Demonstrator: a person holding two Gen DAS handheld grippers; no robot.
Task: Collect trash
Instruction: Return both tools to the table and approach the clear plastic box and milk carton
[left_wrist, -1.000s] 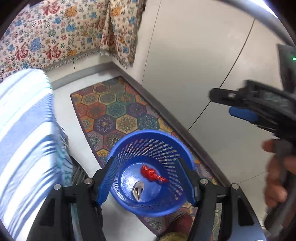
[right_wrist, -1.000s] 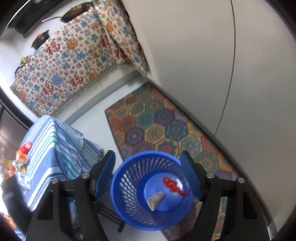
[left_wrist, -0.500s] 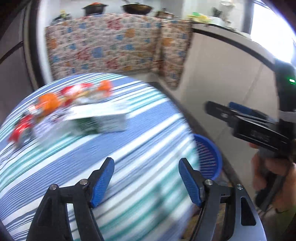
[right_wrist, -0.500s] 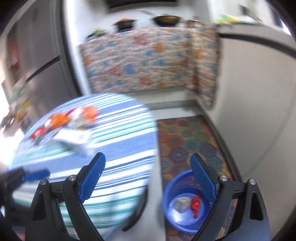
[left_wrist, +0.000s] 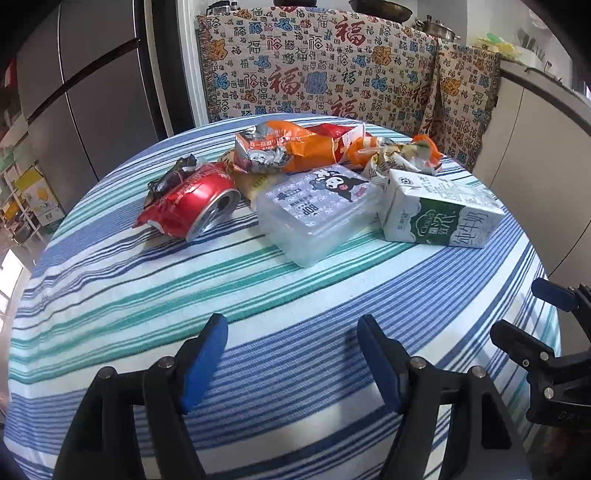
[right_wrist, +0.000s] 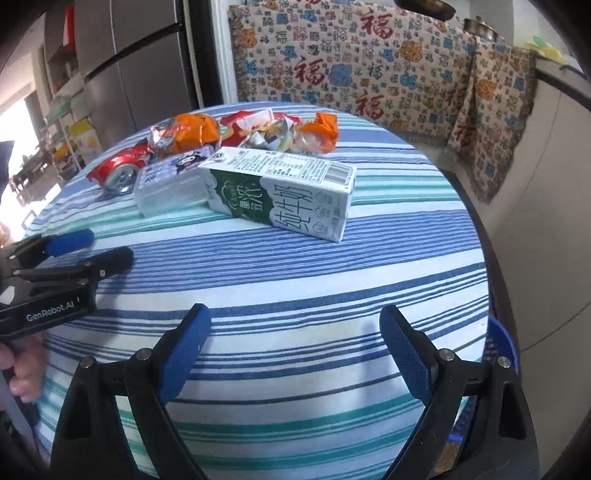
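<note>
Hovering with their blue-padded fingers spread wide and nothing between them, the left gripper (left_wrist: 290, 350) and the right gripper (right_wrist: 293, 341) both hang above the bare near part of the striped tablecloth (left_wrist: 147, 295), a stance that suits choosing a piece of trash rather than carrying one. The left one points toward the clear plastic box (left_wrist: 317, 210) and the crushed red can (left_wrist: 199, 206) lying on its side just left of the box; the right one faces the green-and-white milk carton (right_wrist: 280, 192), which lies flat on its long side and is the nearest item to it. Behind these, bunched together toward the far side of the round table, sit the orange snack bag (left_wrist: 291, 147) and a heap of crumpled wrappers (left_wrist: 399, 155). The carton's flat faces probably offer the easiest pinch, and it stands clear on its near side, whereas the box touches or nearly touches its neighbours. Open cloth between grippers and trash leaves ample room to advance. The blue basket (right_wrist: 500, 350) peeks out beyond the table's right edge, below the cloth, so the drop lies on the right gripper's side.
</note>
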